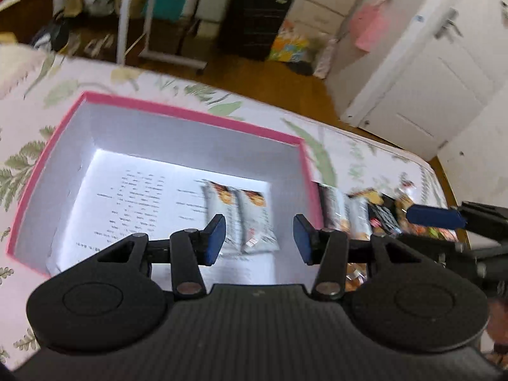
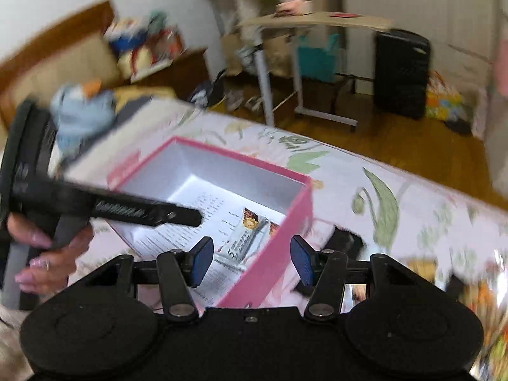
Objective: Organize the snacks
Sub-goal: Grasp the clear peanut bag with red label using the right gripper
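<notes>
Two grey snack bars lie side by side flat on the floor of the pink box, right half of the box, centre of the left wrist frame; printed paper lines the bottom under them. Right wrist view shows the same bars through the box opening, mid-frame, box wall running diagonally across the centre. More snack packets sit in a blurred pile outside the box, just beside its right wall, centre right of the left wrist frame; exact count can't be told. Box rests on a floral bedsheet. Left gripper hovers above the bars, fingers apart, nothing between them. Right gripper over the box's near corner, fingers apart, also empty. Left hand visible at lower left of the right wrist frame, wrapped round the left gripper's handle. Background: black suitcase top centre, white door upper right.
</notes>
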A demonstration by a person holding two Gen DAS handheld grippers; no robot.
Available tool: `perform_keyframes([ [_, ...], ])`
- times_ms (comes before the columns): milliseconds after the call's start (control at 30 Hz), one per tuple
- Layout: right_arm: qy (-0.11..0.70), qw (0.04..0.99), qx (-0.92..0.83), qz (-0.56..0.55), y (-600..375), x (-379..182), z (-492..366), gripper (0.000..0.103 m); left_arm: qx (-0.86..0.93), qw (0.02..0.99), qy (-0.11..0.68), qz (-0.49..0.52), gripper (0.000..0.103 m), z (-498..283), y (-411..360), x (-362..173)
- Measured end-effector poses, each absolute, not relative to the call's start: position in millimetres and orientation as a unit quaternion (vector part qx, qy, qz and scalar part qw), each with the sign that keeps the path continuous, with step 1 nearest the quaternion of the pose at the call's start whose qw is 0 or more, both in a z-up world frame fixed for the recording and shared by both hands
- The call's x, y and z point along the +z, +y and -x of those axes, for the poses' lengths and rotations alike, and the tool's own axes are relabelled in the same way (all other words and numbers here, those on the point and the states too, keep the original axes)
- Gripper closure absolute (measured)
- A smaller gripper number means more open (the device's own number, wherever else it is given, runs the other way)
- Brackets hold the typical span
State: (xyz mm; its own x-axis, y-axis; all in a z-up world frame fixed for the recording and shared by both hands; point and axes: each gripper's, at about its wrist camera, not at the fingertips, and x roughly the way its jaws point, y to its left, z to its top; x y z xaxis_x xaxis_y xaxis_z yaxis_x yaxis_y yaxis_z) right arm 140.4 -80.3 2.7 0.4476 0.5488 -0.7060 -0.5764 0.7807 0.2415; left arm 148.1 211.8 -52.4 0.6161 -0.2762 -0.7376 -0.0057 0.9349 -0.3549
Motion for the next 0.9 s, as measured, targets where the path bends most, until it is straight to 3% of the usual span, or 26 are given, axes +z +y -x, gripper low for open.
perform_keyframes([
  [267,0.421,0.864,0.276,-0.023,-155.2,-13.4,-117.7,0.043,-0.136,0.876,0.433,0.165,0.057,-98.2,148.9,-29.3],
  [700,0.433,0.851,0.293,0.048,-206.3,-105.8,-131.6,0.04,-0.079,0.848,0.488,0.189,0.059,-88.8,67.0,-134.9],
  [900,0.453,0.829,0.326,0.038,-205.5,-140.4,-160.1,0.036,-0.074,0.845,0.474,0.236,0.059,-90.2,55.6,-163.0],
])
